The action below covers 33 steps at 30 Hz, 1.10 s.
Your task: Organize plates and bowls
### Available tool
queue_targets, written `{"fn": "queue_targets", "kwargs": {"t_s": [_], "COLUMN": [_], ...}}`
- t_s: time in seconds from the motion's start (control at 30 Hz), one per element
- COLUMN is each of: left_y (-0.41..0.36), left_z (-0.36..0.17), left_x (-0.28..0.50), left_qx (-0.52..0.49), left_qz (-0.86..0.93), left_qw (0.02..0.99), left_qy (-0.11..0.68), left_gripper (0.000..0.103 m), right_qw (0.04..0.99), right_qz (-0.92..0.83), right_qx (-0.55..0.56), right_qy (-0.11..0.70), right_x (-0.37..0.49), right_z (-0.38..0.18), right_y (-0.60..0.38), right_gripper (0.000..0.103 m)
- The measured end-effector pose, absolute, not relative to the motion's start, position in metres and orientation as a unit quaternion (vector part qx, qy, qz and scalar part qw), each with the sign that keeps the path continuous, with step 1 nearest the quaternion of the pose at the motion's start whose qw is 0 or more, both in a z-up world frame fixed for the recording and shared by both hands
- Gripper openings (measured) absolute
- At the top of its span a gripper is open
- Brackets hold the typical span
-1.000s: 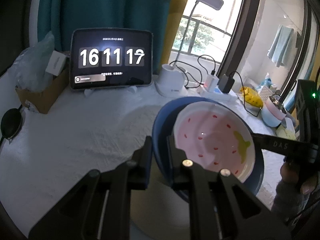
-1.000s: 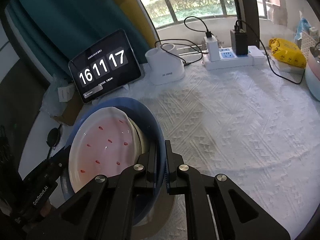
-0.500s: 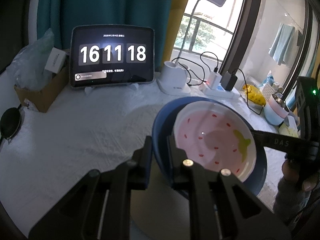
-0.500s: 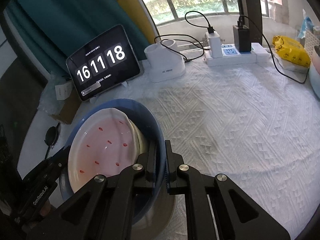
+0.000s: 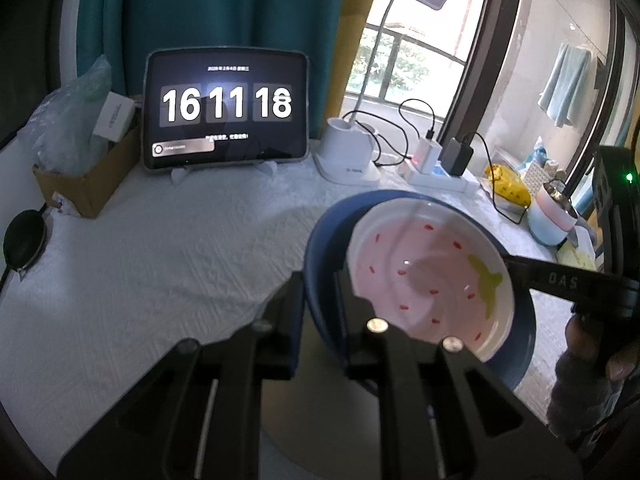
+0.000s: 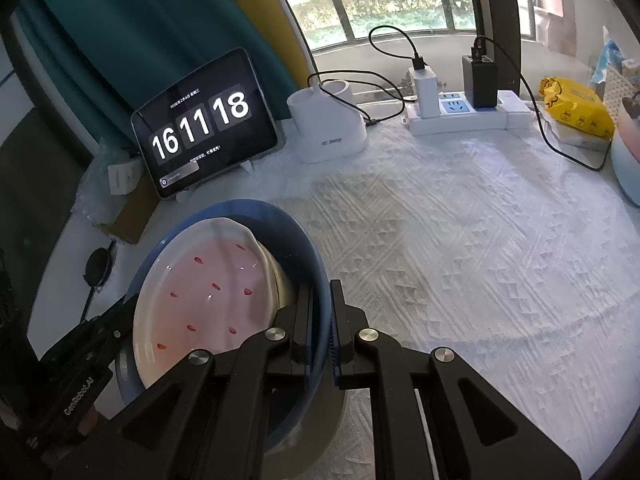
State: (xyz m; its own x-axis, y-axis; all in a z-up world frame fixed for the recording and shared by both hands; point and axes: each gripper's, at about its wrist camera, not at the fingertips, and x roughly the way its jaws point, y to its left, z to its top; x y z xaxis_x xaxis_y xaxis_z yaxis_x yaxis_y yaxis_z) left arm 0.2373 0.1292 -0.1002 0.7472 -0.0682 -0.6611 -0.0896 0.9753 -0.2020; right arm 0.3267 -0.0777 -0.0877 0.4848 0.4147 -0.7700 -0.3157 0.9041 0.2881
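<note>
A blue bowl point(image 5: 324, 240) point(image 6: 288, 236) holds a pink strawberry-patterned bowl point(image 5: 428, 276) point(image 6: 208, 292) inside it. Both are held up over a grey plate point(image 5: 320, 412) point(image 6: 320, 440) that lies on the white tablecloth. My left gripper point(image 5: 318, 288) is shut on the blue bowl's near rim. My right gripper point(image 6: 320, 300) is shut on the rim of the same blue bowl from the opposite side; it also shows in the left wrist view point(image 5: 560, 280) at the right.
At the back stand a tablet clock point(image 5: 226, 108) point(image 6: 204, 124), a white lamp base point(image 5: 346, 156) point(image 6: 326, 128) and a power strip with chargers point(image 6: 460, 112). A cardboard box point(image 5: 88, 176) is at the left. A yellow pack point(image 6: 576, 112) and a pastel container point(image 5: 550, 216) are at the right.
Both grippers with the stacked bowls have risen slightly above the grey plate and tablecloth. The clock went from 17 to 18.
</note>
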Motion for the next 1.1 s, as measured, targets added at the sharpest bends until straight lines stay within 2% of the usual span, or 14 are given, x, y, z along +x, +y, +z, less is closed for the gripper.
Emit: {"fn": "queue_targets", "kwargs": {"t_s": [0.13, 0.27, 0.33, 0.47, 0.63, 1.1], "left_y": [0.126, 0.123, 0.123, 0.124, 0.126, 0.11], "left_z": [-0.1, -0.1, -0.099, -0.096, -0.093, -0.078], "left_x": [0.234, 0.232, 0.231, 0.226, 0.218, 0.192], "left_qx": [-0.101, -0.094, -0.092, -0.095, -0.097, -0.096], "left_qz": [0.017, 0.026, 0.032, 0.039, 0.046, 0.047], "left_qw": [0.93, 0.931, 0.932, 0.933, 0.936, 0.943], "left_qy": [0.353, 0.352, 0.35, 0.344, 0.336, 0.316], "left_gripper": [0.017, 0.018, 0.021, 0.028, 0.045, 0.047], "right_qw": [0.86, 0.858, 0.859, 0.864, 0.87, 0.88], "right_qz": [0.209, 0.201, 0.199, 0.194, 0.195, 0.2], "right_qx": [0.056, 0.063, 0.063, 0.052, 0.043, 0.032], "right_qy": [0.462, 0.468, 0.468, 0.462, 0.45, 0.43], "right_x": [0.327, 0.328, 0.327, 0.321, 0.313, 0.284], "right_z": [-0.088, -0.089, -0.089, -0.087, -0.079, -0.066], "right_y": [-0.081, -0.089, -0.091, -0.094, -0.098, -0.111], "right_gripper": [0.012, 0.027, 0.031, 0.036, 0.041, 0.046]}}
